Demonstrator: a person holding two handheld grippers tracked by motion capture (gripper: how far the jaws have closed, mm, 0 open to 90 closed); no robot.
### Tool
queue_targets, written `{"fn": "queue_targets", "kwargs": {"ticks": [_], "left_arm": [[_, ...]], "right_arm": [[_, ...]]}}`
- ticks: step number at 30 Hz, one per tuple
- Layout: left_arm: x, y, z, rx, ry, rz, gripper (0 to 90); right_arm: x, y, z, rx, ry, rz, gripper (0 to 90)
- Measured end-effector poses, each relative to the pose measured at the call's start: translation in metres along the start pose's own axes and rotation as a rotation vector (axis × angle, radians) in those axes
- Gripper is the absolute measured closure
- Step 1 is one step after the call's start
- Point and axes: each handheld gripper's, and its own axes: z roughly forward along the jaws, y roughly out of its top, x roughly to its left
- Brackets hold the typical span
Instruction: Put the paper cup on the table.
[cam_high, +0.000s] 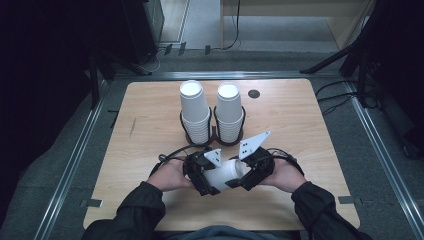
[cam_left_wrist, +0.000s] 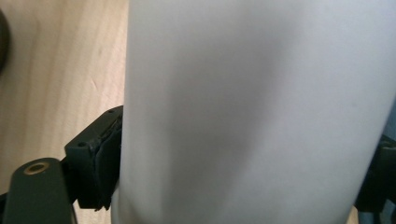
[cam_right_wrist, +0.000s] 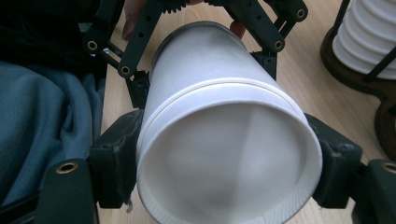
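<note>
At lower centre of the high view: white cup (cam_high: 227, 173) lying sideways, long axis left-right between both claws. Left claw (cam_high: 202, 175) clamped on its base end, right claw (cam_high: 252, 172) clamped near its rim.

Both forearms are reaching in over the near edge, hands almost meeting. Left gripper (cam_high: 210, 176) is clamping the white cup (cam_high: 225, 174) across its body; right gripper (cam_right_wrist: 224, 163) is pinching it near the rim, apparently just as firmly.

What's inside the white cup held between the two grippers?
Right gripper view looks at the white cup end-on: a smooth white end with a seam line, nothing on it. Whether that's its open mouth or closed base is unclear, so the contents stay unknown.
</note>
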Motion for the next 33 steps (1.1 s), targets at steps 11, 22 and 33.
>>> {"fn": "queue_targets", "kwargs": {"ticks": [11,22,33], "left_arm": [[0.007,-0.005,-0.01,-0.088,0.029,-0.105,0.0],[0.013,-0.015,-0.029,-0.183,0.078,-0.158,0.0],[0.016,-0.024,-0.04,-0.311,0.037,-0.173,0.0]], "right_arm": [[-0.004,-0.002,-0.014,-0.042,-0.023,0.025,23.8],[-0.013,-0.009,-0.033,-0.102,-0.061,0.07,23.7],[-0.017,-0.015,-0.045,-0.125,-0.09,0.093,23.6]]}}
